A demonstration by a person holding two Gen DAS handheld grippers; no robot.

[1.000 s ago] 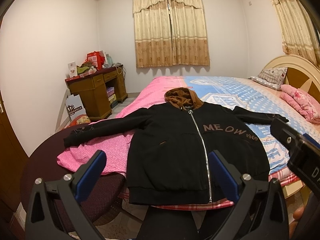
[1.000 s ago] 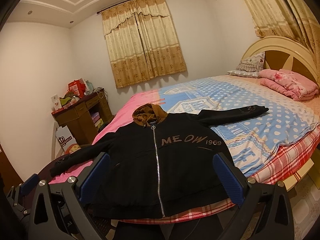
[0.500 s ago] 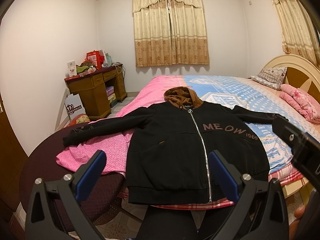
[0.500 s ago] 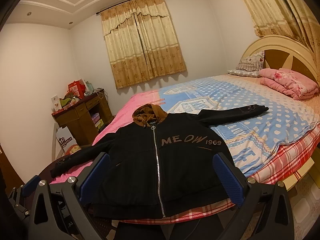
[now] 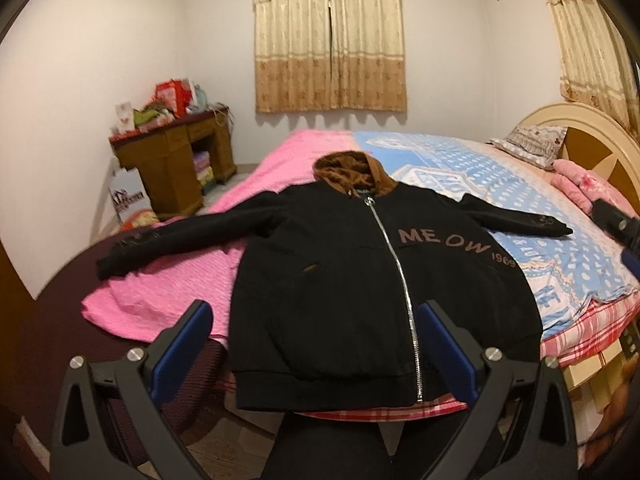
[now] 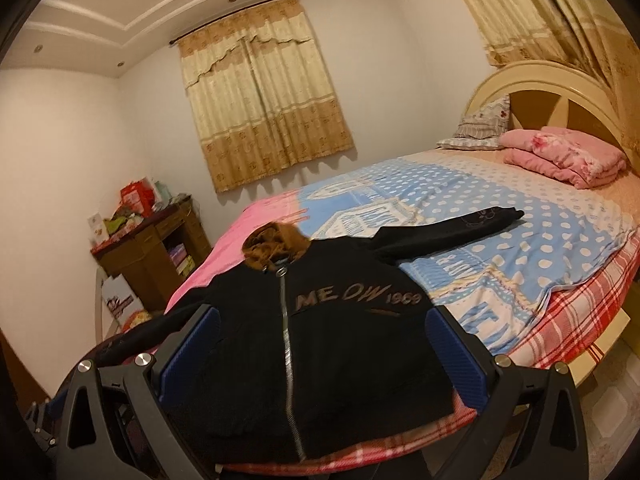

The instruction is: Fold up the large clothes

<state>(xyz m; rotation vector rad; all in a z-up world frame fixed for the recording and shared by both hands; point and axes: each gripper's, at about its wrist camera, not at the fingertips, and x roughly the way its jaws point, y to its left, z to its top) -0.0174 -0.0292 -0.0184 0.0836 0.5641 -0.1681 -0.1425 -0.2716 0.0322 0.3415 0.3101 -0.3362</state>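
Observation:
A black zip-up jacket [image 5: 360,280] with a brown hood and "MEOW 1969" lettering lies flat, front up, at the foot of the bed, both sleeves spread out. It also shows in the right wrist view [image 6: 320,344]. My left gripper [image 5: 316,344] is open and empty, just short of the jacket's hem. My right gripper [image 6: 320,356] is open and empty, held over the jacket's lower half. Part of the right gripper shows at the right edge of the left wrist view [image 5: 616,224].
The bed [image 5: 540,208] has a blue dotted sheet, a pink blanket [image 5: 172,292] and a plaid sheet edge. A pillow and a folded pink quilt [image 6: 560,156] lie by the headboard. A wooden desk [image 5: 172,168] with clutter stands left. A dark round seat [image 5: 48,320] sits by the bed's left corner.
Both grippers have moved forward and tilted closer to the jacket. The jacket has not moved. Both stay open.

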